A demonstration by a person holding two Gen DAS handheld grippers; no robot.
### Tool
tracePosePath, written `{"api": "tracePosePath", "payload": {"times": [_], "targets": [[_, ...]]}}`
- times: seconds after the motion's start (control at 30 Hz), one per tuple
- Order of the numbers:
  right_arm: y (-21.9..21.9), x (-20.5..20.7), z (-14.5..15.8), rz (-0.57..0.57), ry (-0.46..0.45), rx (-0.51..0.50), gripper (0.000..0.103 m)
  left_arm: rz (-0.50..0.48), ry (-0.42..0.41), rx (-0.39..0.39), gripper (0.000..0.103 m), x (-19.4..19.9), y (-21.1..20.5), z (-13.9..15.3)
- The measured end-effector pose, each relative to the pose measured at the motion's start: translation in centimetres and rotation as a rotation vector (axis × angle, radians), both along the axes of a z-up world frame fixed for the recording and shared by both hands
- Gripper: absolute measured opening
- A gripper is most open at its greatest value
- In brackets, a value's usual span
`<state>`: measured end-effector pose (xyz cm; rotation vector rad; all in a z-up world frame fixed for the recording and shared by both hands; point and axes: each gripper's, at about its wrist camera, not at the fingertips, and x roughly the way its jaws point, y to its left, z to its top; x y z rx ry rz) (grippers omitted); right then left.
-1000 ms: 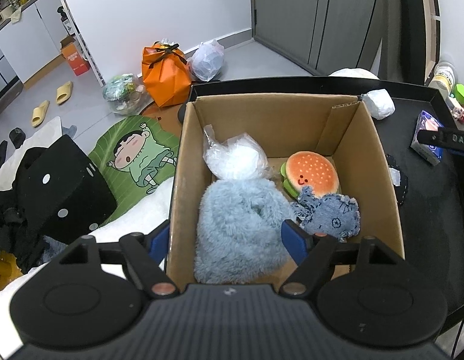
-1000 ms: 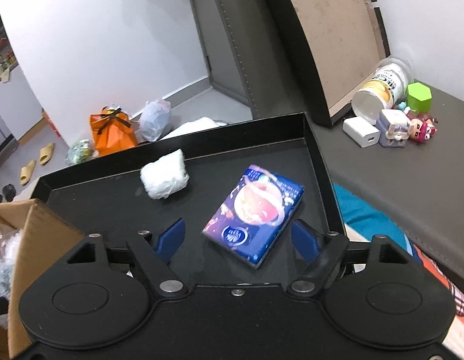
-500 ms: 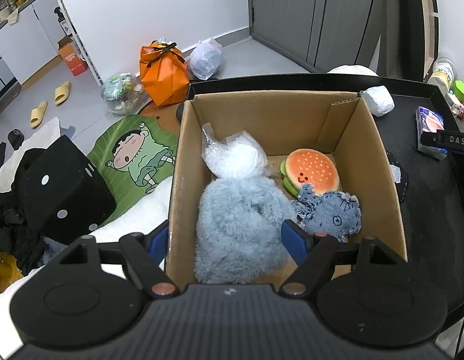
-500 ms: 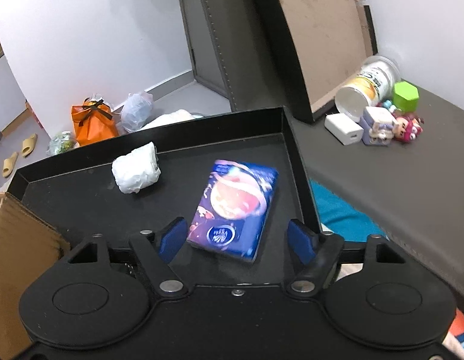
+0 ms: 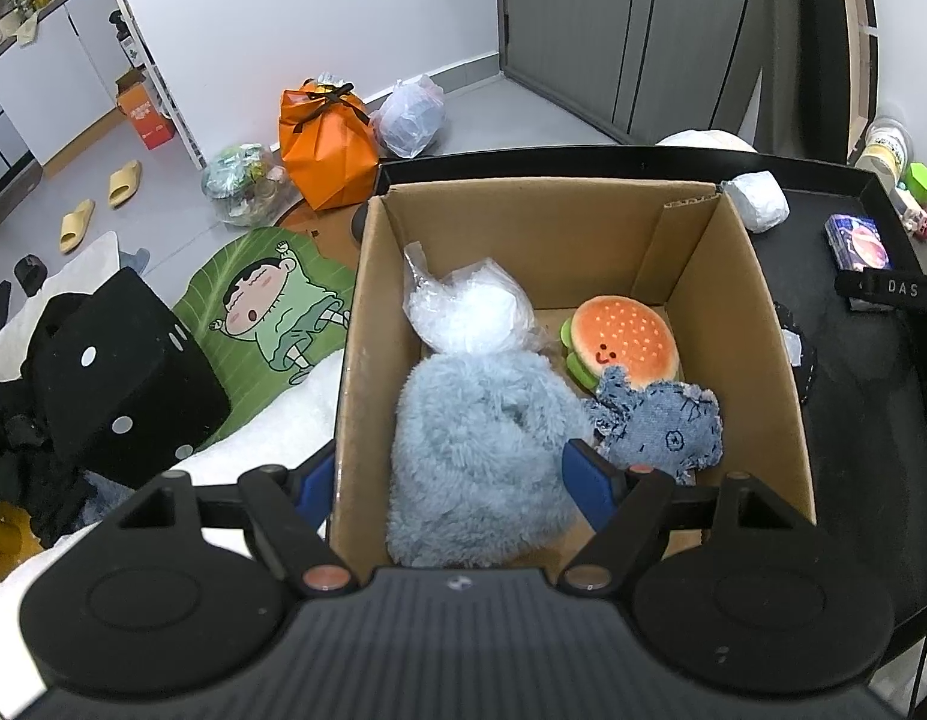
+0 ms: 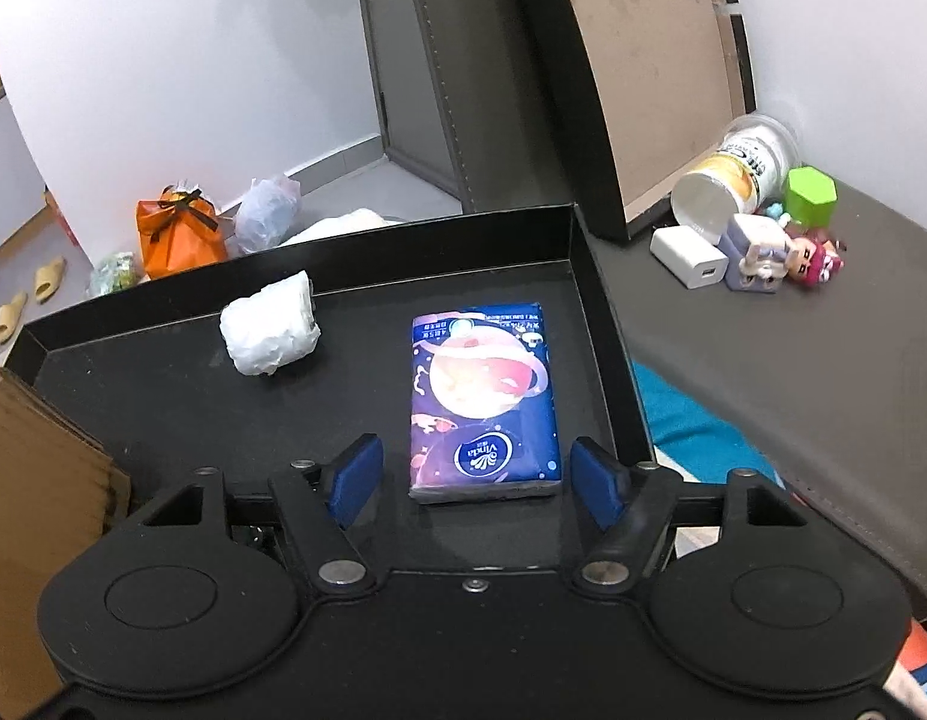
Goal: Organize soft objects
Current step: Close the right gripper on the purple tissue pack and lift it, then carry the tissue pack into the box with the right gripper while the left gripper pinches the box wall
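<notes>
On the black tray [image 6: 163, 396], right claw [image 6: 475, 480] spread, straddling tissue pack [image 6: 481, 396], left claw [image 5: 445, 480] spread.

The cardboard box [image 5: 367, 360] loses its near wall behind the left gripper's [image 5: 448, 483] body, which also covers the lower end of the fluffy blue plush [image 5: 475, 456] inside the box. In the right wrist view only one corner of the box shows, cut by the left edge. Beyond the box, the tissue pack [image 5: 856, 243] is partly covered by a black bar. Small figures [image 6: 781, 252] right of the tray [image 6: 601, 324] are too small to identify.
</notes>
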<state>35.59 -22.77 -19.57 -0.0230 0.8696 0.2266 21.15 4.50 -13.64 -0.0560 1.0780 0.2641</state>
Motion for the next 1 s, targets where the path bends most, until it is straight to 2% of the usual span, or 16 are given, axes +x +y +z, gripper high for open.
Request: {"api": "tracePosePath", "payload": {"times": [0.03, 0.1, 0.37, 1.0], "targets": [[-0.1, 0.0, 0.0, -0.002, -0.001, 0.002, 0.067, 0.001, 0.002, -0.001, 0.076, 0.0, 0.0, 0.0], [0.0, -0.1, 0.1, 0.004, 0.000, -0.013, 0.051, 0.001, 0.005, 0.000, 0.076, 0.1, 0.0, 0.0], [-0.7, -1.4, 1.1, 0.027, 0.045, 0.042, 0.050, -0.001, -0.001, 0.001, 0.077, -0.1, -0.2, 0.1], [-0.2, -5.8, 5.5, 0.076, 0.015, 0.130, 0.050, 0.000, -0.044, -0.040, 0.077, -2.3, 0.4, 0.8]]}}
